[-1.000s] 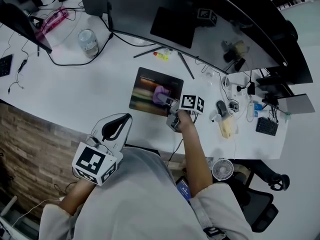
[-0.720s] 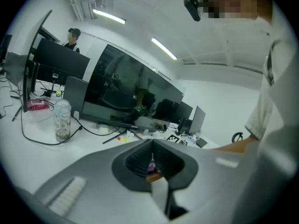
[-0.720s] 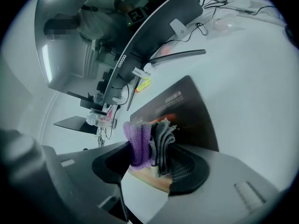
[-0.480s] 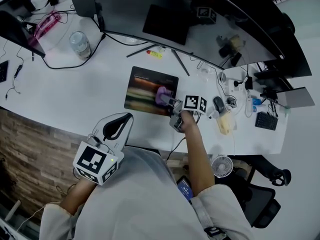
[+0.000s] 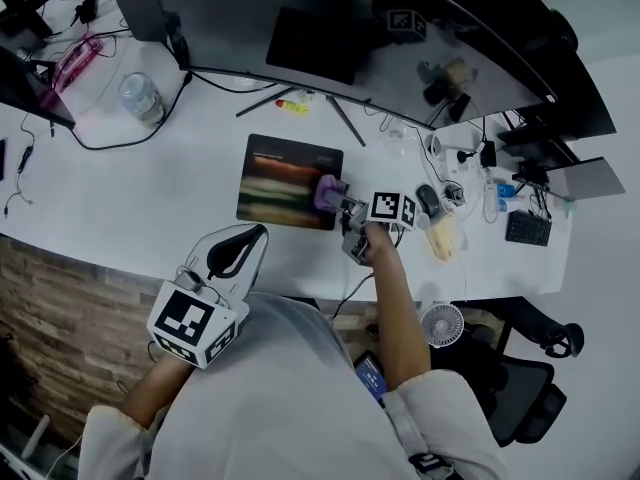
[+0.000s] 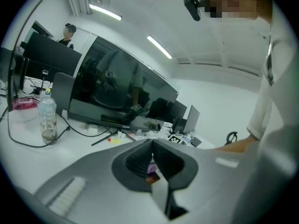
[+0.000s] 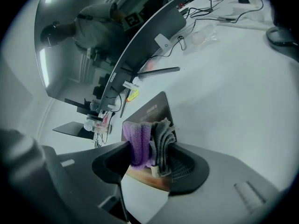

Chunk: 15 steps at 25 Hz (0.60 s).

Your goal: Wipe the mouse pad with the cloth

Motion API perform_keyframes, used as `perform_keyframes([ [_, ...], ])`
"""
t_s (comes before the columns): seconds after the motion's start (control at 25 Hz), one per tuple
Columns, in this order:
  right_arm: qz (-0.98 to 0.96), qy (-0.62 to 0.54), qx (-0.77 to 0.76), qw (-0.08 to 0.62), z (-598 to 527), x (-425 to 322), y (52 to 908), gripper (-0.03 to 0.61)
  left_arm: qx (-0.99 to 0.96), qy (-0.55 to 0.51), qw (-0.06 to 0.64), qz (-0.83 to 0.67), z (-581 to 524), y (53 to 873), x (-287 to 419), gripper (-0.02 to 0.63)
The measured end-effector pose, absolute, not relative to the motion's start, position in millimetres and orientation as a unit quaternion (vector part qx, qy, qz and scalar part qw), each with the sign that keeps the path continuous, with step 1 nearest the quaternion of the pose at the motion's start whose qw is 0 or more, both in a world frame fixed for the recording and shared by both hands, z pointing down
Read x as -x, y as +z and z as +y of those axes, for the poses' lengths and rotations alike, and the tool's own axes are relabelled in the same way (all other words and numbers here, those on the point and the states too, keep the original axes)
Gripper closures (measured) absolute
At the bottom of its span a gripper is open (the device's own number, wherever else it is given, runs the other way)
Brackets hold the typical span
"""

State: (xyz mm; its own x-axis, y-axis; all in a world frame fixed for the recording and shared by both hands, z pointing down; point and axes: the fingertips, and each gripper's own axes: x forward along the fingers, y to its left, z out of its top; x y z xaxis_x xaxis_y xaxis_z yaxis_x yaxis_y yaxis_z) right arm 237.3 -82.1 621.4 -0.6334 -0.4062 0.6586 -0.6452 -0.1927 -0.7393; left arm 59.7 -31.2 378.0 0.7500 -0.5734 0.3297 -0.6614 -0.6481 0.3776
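Because the white desk bears the mouse pad flat near its front edge, the right gripper clamps the folded purple-and-grey cloth against the pad's right end for wiping, while the left gripper, its jaws together on nothing, hangs back at the desk's edge.

Cloth on mouse pad

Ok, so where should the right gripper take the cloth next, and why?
Probably sweep it left across the mouse pad. The right gripper is clamped on the purple-and-grey cloth, which sits at the pad's right edge, so most of the pad's surface lies to its left.
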Motion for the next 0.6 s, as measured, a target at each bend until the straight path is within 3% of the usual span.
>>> perform_keyframes([
  [0.6,-0.611,0.645,-0.450,0.090,-73,-271,622,0.345,-0.911,0.090,0.246,-0.319,-34,381,-73,0.614],
])
